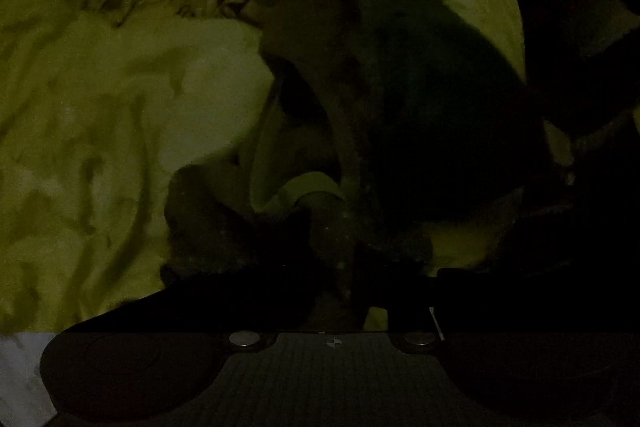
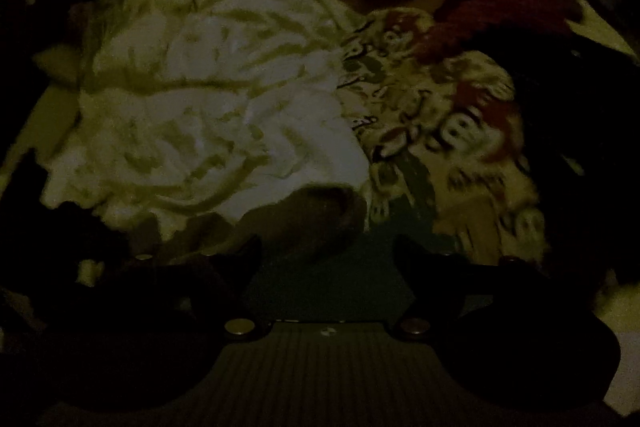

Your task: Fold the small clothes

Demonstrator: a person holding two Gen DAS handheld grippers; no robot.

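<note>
The scene is very dark. In the left wrist view a dark teal garment with a brownish edge [image 1: 420, 99] hangs in front of the camera, its lower part bunched between the fingers of my left gripper [image 1: 340, 267], which looks shut on it. In the right wrist view the same dark teal garment [image 2: 328, 267] lies between the black fingers of my right gripper [image 2: 326, 255], its brownish edge [image 2: 316, 219] just ahead. The right fingers stand apart, with the cloth between them.
A crumpled pale cloth [image 2: 208, 115] fills the left and middle ahead; it also shows in the left wrist view [image 1: 100, 147]. A patterned cloth with red and dark prints [image 2: 448, 131] lies right of it. A dark red garment [image 2: 500, 7] lies at the far right.
</note>
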